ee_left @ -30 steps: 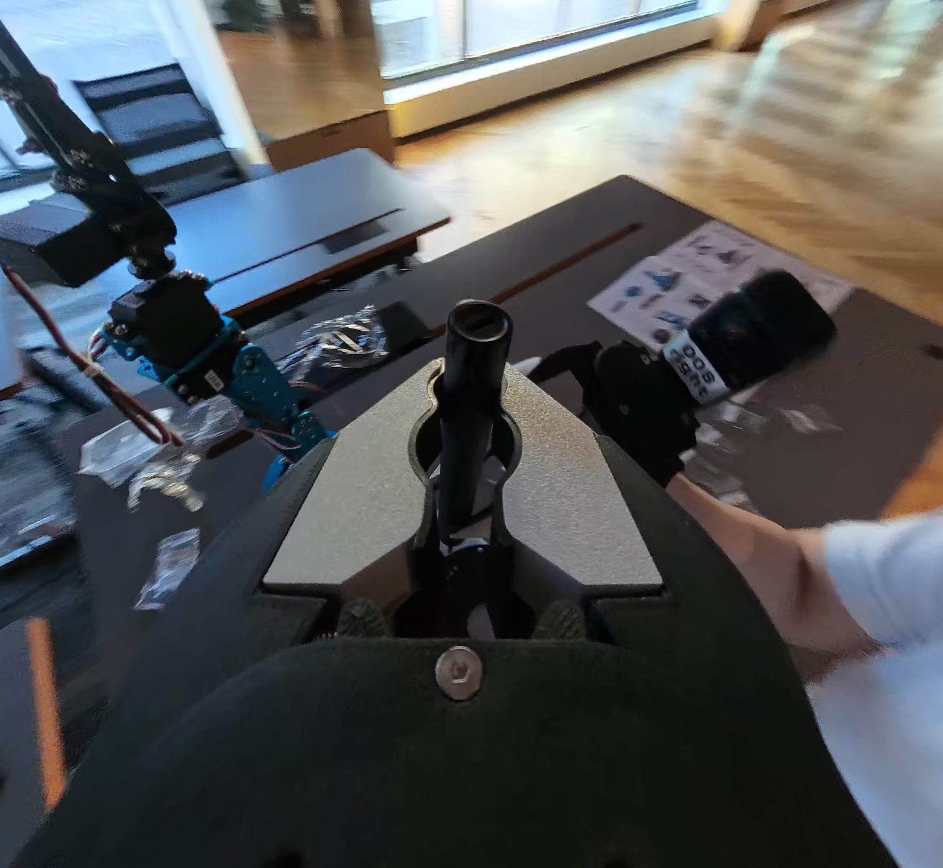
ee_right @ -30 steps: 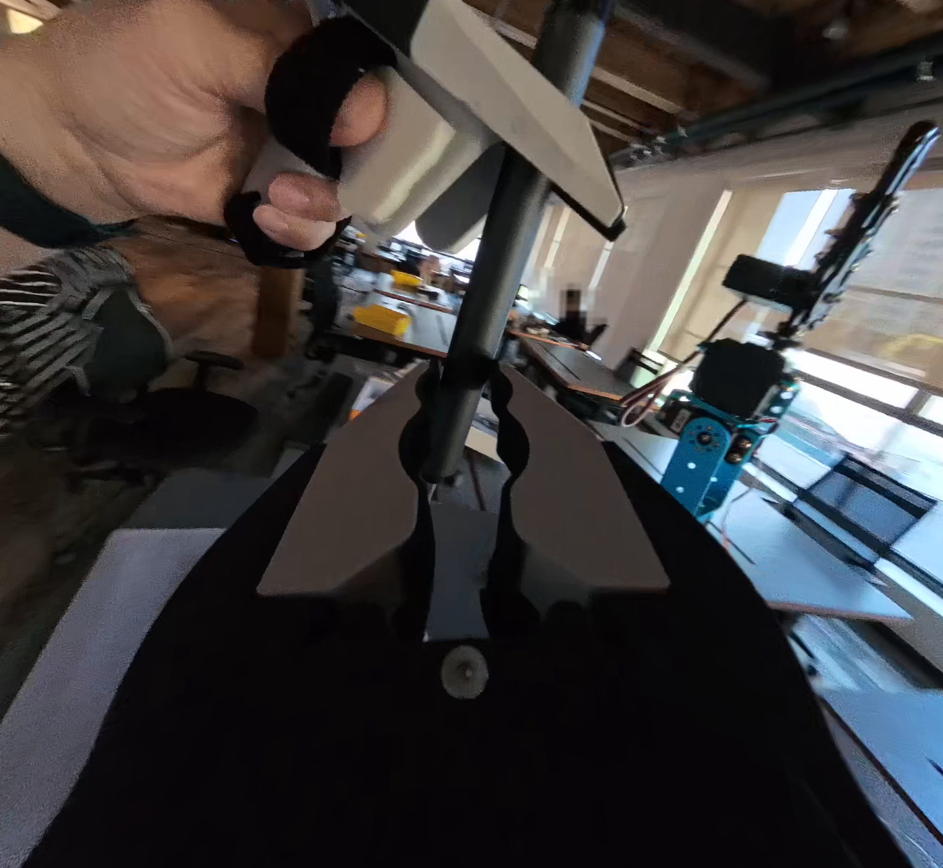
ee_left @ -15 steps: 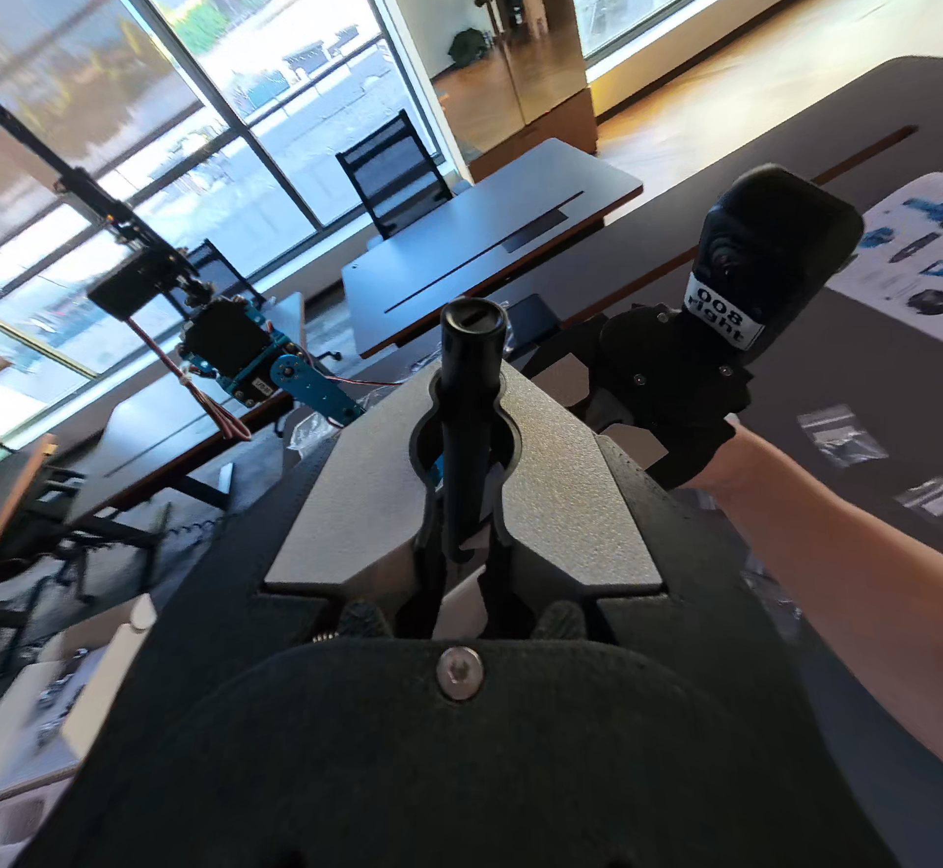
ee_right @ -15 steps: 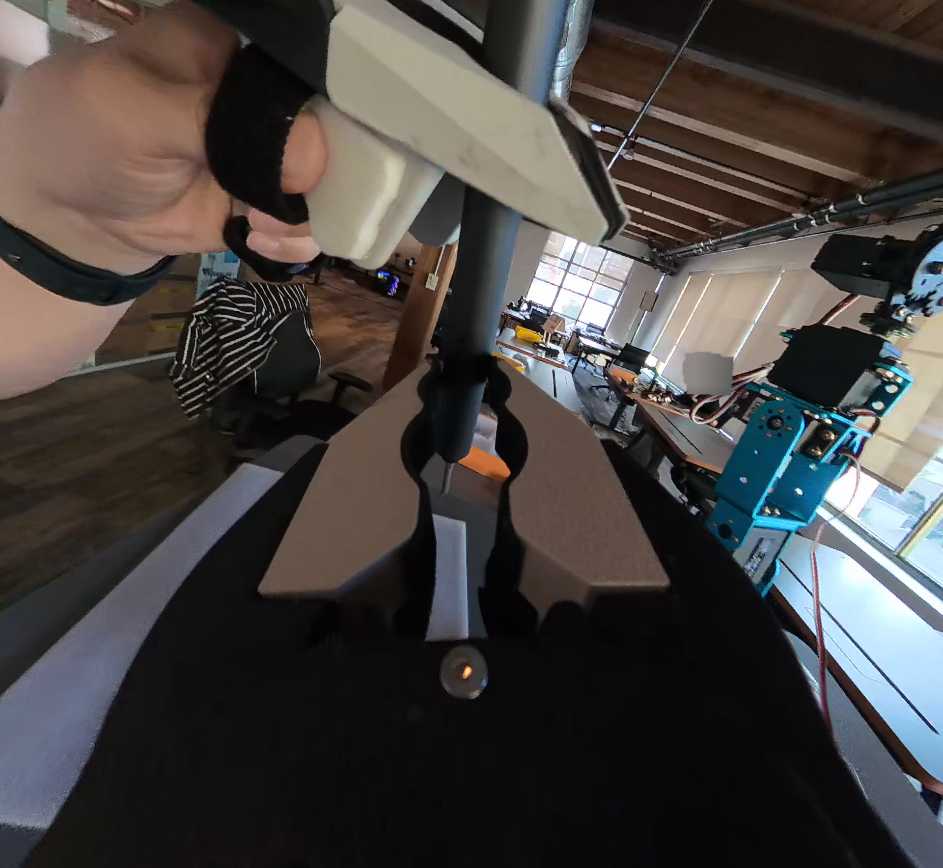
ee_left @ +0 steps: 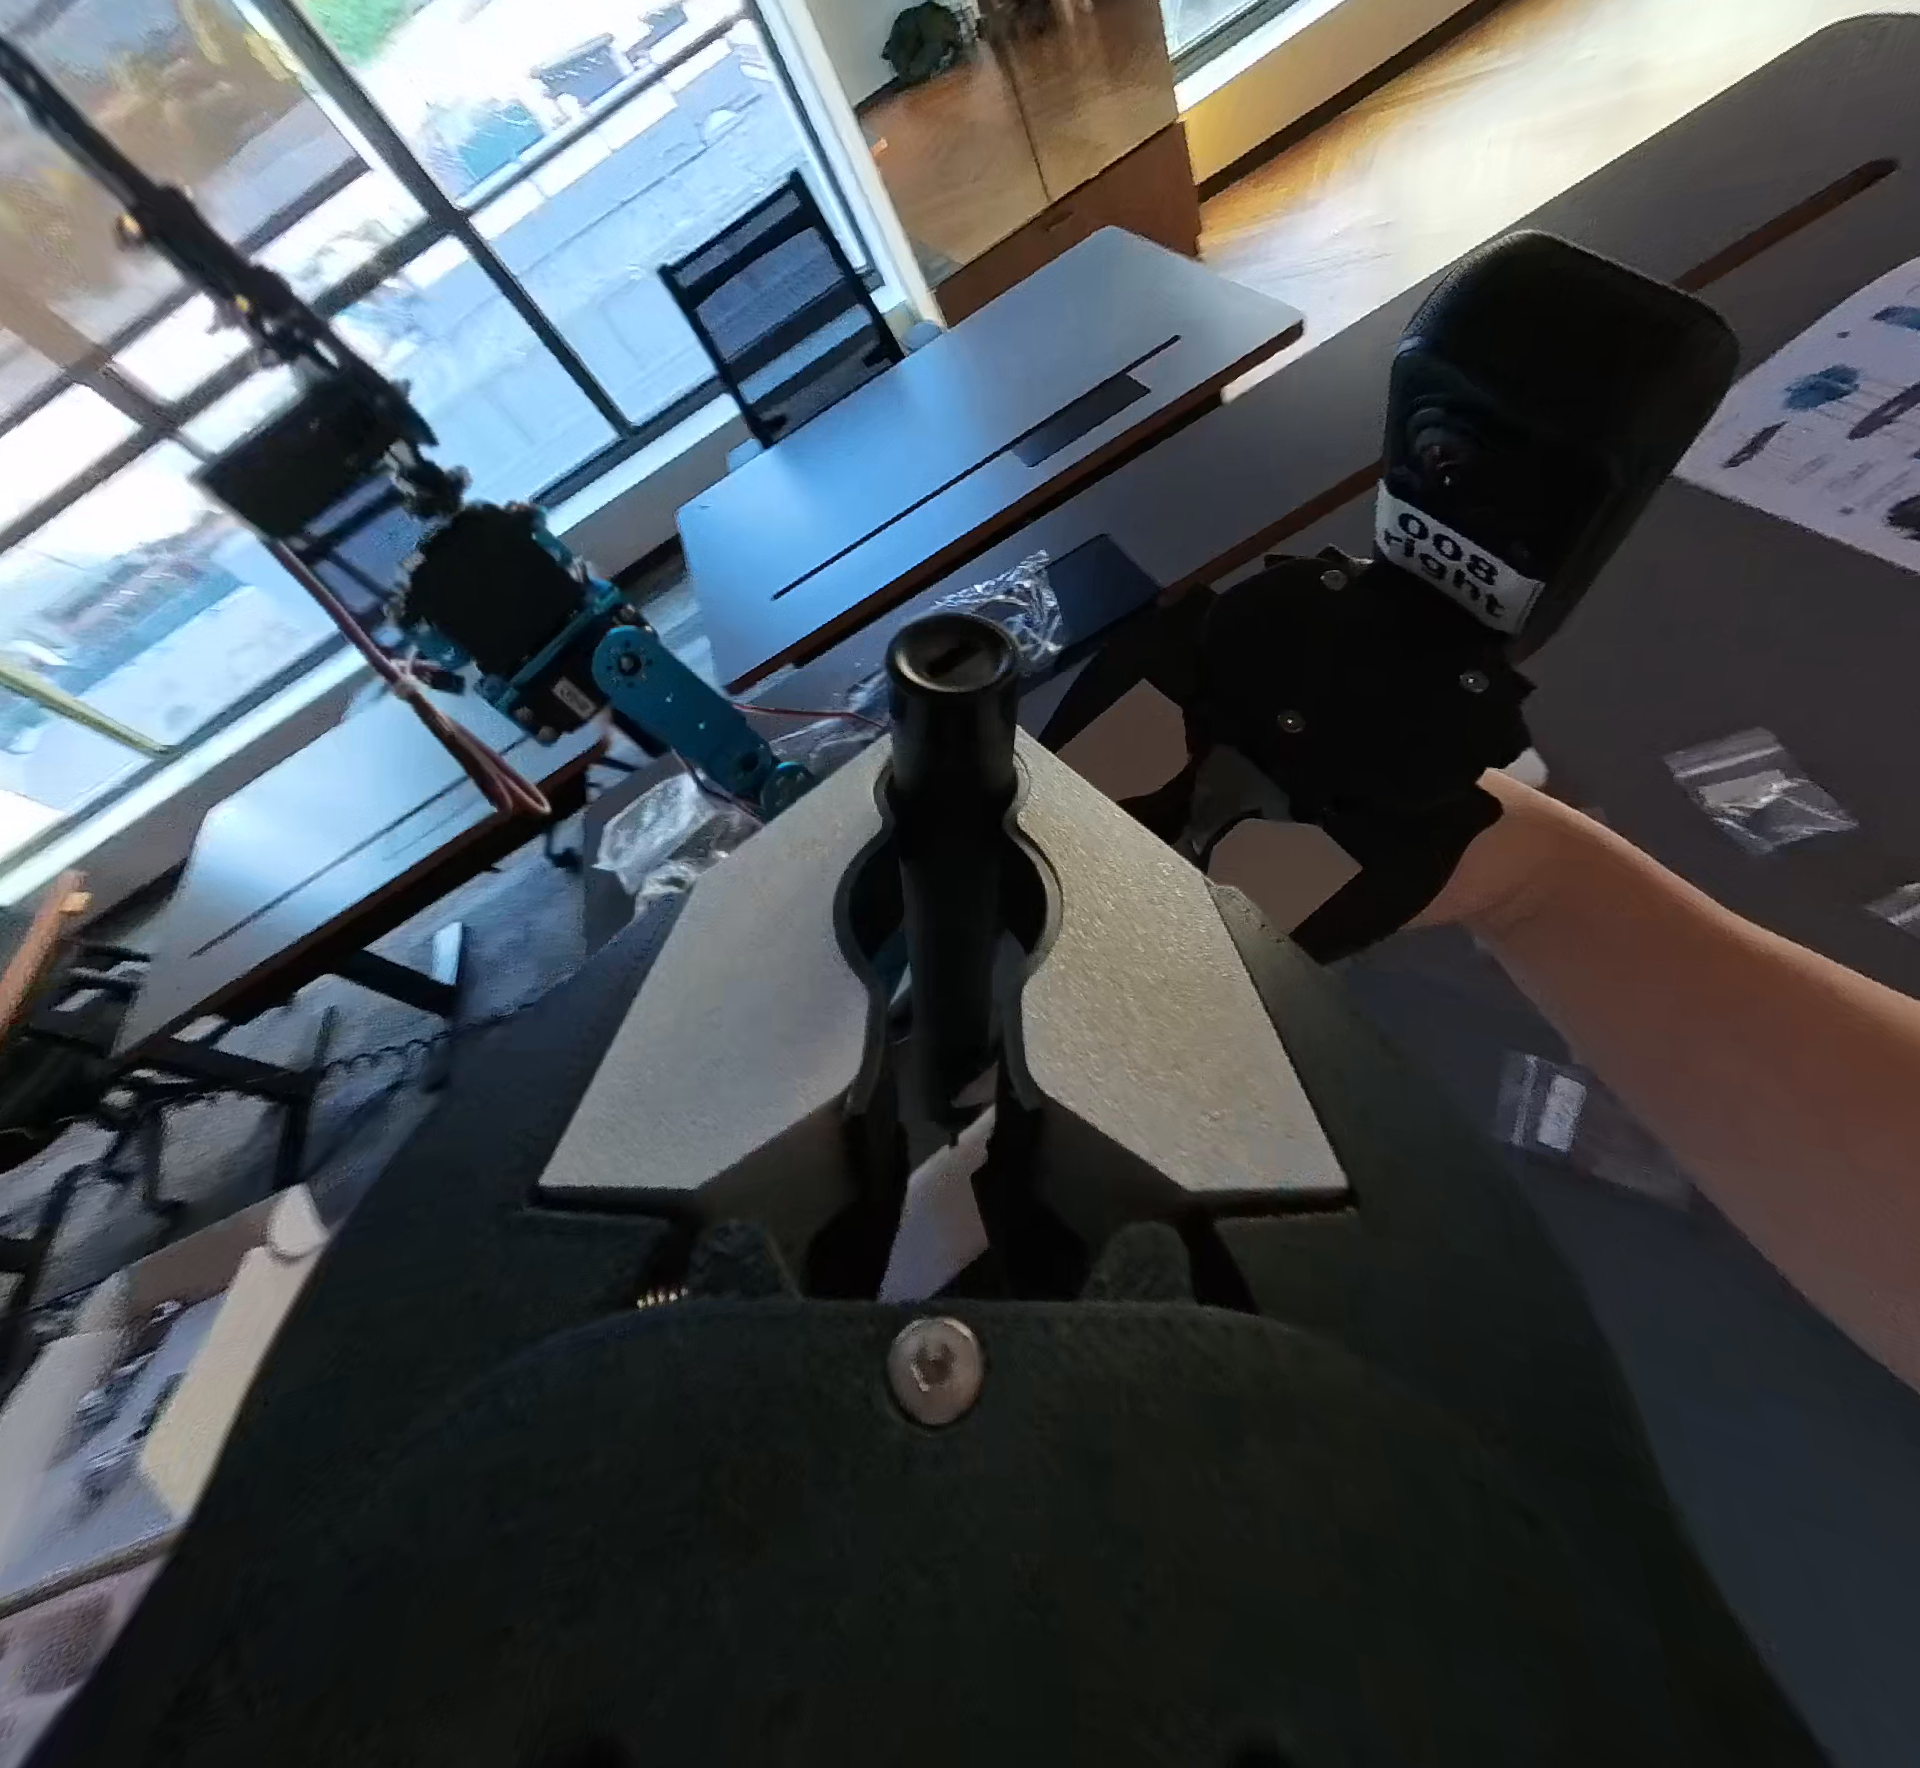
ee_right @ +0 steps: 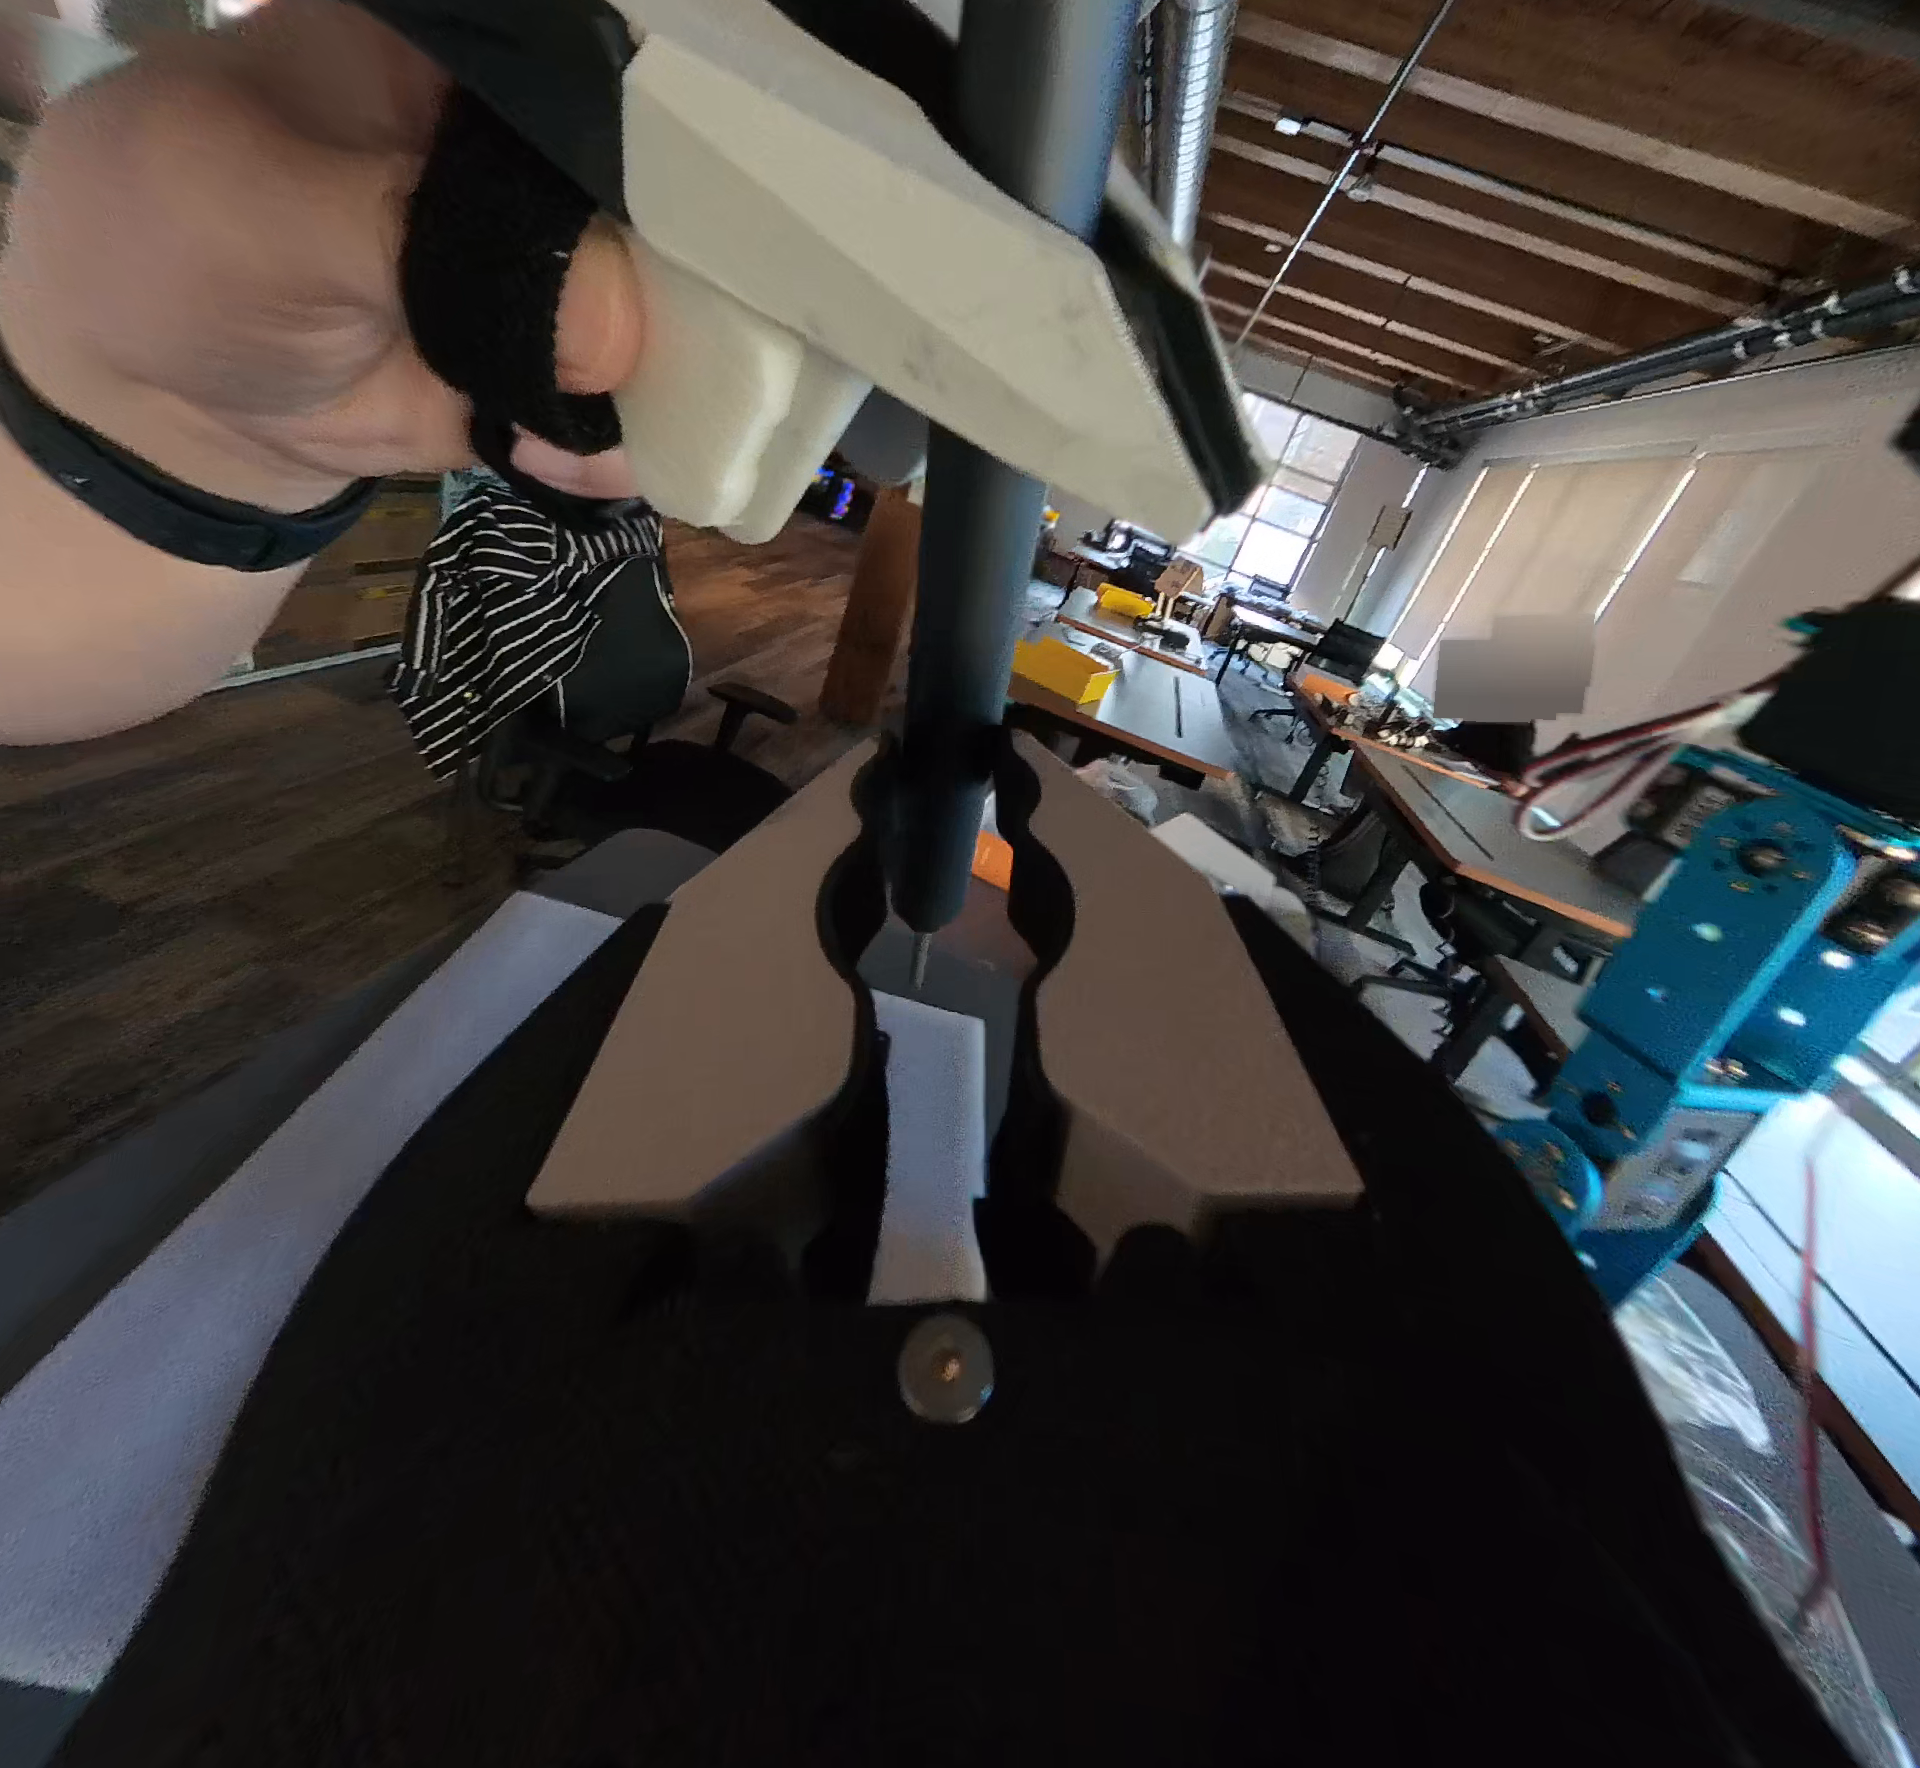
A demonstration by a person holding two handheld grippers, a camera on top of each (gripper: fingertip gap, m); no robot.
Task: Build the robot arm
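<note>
Left wrist view: left gripper (ee_left: 948, 897) pinching a black screwdriver (ee_left: 948, 845) upright between its fingers; right gripper (ee_left: 1351, 731) just right of them.

Right wrist view: right gripper (ee_right: 943, 845) clamped on the screwdriver's (ee_right: 971, 638) lower shaft, bit past the fingertips; left gripper (ee_right: 852, 243) gripping it above.

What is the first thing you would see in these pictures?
A long dark screwdriver, right in the middle, gripped by the left gripper; its thin metal tip sits between the right gripper's fingers. Behind, to the left, a blue robot arm stands on a desk by big windows.
</note>
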